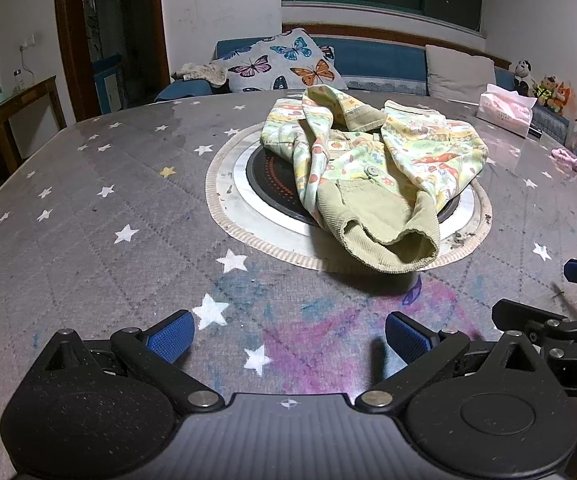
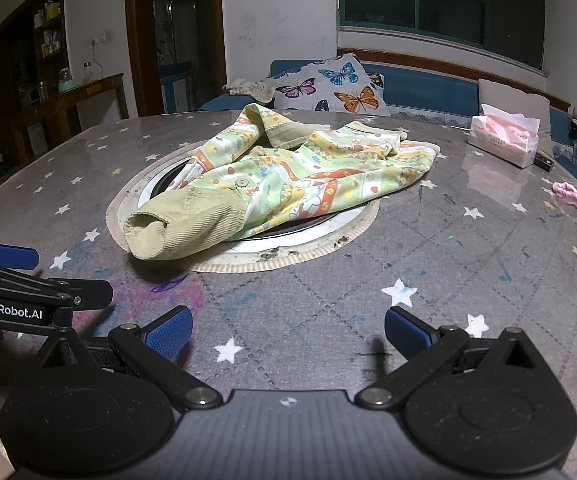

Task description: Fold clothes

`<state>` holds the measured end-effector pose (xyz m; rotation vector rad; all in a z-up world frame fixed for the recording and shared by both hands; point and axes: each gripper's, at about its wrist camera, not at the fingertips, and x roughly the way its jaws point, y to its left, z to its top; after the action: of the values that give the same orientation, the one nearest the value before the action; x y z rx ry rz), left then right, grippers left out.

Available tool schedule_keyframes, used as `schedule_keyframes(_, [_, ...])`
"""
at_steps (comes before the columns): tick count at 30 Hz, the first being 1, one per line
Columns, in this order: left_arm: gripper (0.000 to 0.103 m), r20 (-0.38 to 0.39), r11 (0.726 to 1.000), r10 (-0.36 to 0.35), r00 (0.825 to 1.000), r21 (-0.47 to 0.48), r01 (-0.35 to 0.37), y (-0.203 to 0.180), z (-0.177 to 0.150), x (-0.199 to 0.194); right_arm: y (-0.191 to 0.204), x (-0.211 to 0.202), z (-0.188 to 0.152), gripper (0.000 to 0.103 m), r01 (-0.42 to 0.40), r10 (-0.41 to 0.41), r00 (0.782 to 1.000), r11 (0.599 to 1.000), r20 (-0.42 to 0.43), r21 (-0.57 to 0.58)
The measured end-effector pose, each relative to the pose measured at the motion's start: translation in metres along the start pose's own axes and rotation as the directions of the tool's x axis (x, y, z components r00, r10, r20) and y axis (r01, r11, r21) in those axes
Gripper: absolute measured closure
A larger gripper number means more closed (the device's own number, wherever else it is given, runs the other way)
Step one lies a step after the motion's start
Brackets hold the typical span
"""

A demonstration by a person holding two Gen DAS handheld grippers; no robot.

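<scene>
A small child's jacket [image 1: 372, 168], light green with a colourful printed lining and an olive corduroy sleeve, lies crumpled over the round hotplate in the middle of the table. It also shows in the right wrist view [image 2: 288, 184], its sleeve cuff [image 2: 148, 236] pointing toward me. My left gripper [image 1: 288, 336] is open and empty, low over the table in front of the jacket. My right gripper [image 2: 286, 334] is open and empty, beside the left one and equally short of the jacket.
The grey star-patterned tablecloth [image 1: 88, 220] covers the table. A tissue box [image 2: 504, 140] stands at the far right, with a pink hair tie [image 2: 570, 196] near it. A sofa with a butterfly pillow [image 1: 280, 62] lies behind the table.
</scene>
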<state>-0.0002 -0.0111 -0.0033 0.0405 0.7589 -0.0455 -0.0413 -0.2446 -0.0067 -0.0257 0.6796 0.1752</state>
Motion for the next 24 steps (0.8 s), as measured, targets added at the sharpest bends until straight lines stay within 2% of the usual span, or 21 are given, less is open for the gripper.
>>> schedule_keyframes(24, [0.0, -0.009, 1.0, 0.006, 1.0, -0.001, -0.006, 0.005, 0.014, 0.013, 0.0, 0.018, 0.011, 0.0, -0.021, 0.021, 1.0, 1.0, -0.02, 0.003])
